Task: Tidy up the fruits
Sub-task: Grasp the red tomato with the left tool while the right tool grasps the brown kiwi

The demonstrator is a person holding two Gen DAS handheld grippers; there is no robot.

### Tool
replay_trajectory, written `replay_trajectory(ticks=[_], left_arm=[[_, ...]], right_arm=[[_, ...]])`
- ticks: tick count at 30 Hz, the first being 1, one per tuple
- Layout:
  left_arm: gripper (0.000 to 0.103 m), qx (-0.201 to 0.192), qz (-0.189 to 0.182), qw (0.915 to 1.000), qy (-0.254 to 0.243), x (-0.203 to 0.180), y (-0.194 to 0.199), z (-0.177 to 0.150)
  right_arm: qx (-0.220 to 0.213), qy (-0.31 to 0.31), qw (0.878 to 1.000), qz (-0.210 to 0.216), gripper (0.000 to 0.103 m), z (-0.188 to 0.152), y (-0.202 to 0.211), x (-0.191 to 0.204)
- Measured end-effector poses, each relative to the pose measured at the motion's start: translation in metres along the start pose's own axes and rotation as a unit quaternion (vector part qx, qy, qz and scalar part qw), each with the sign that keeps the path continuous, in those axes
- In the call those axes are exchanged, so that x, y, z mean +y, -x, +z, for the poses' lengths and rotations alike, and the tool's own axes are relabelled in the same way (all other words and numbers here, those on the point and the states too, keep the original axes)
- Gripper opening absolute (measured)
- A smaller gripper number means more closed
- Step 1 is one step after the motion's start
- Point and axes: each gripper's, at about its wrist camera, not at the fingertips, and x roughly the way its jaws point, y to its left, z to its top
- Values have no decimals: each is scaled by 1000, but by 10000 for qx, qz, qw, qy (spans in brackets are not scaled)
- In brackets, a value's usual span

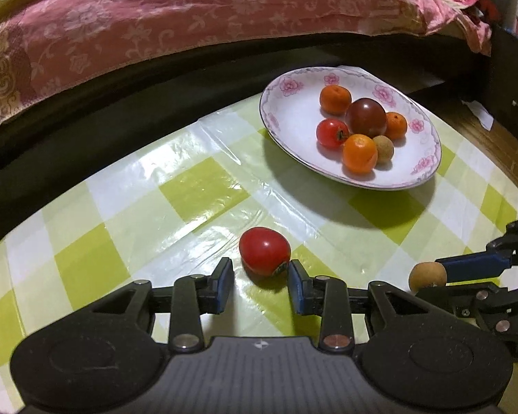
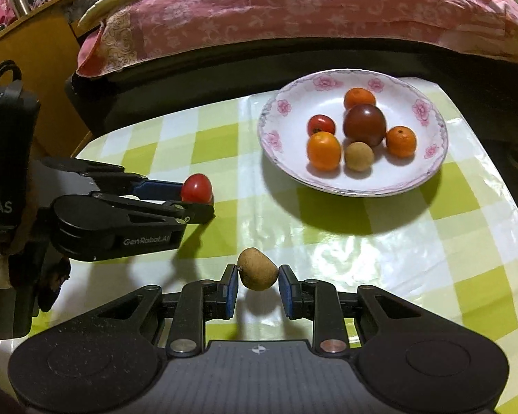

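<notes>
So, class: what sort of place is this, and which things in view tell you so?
Probably a bedroom at home: a bed with a pink floral quilt stands right behind a small table with a green checked plastic cover, which bears a flowered plate of fruit.

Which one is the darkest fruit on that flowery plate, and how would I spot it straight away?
Start at the green-and-white checked tablecloth and find the white plate with pink flowers round its rim. Six fruits are clustered on it; the dark tomato sits in the middle of the cluster, touching the fruits around it. It is the largest there and a deep brownish maroon, while its neighbours are orange, bright red or tan.
</notes>
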Motion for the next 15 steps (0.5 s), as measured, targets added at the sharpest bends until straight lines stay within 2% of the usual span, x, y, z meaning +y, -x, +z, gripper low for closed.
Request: replay_trajectory(ticks=[15], left_arm=[[44, -116, 22, 9999, 67, -4, -11, 13]], right_arm=[[142, -43, 9998, -119, 22, 0, -6, -7]])
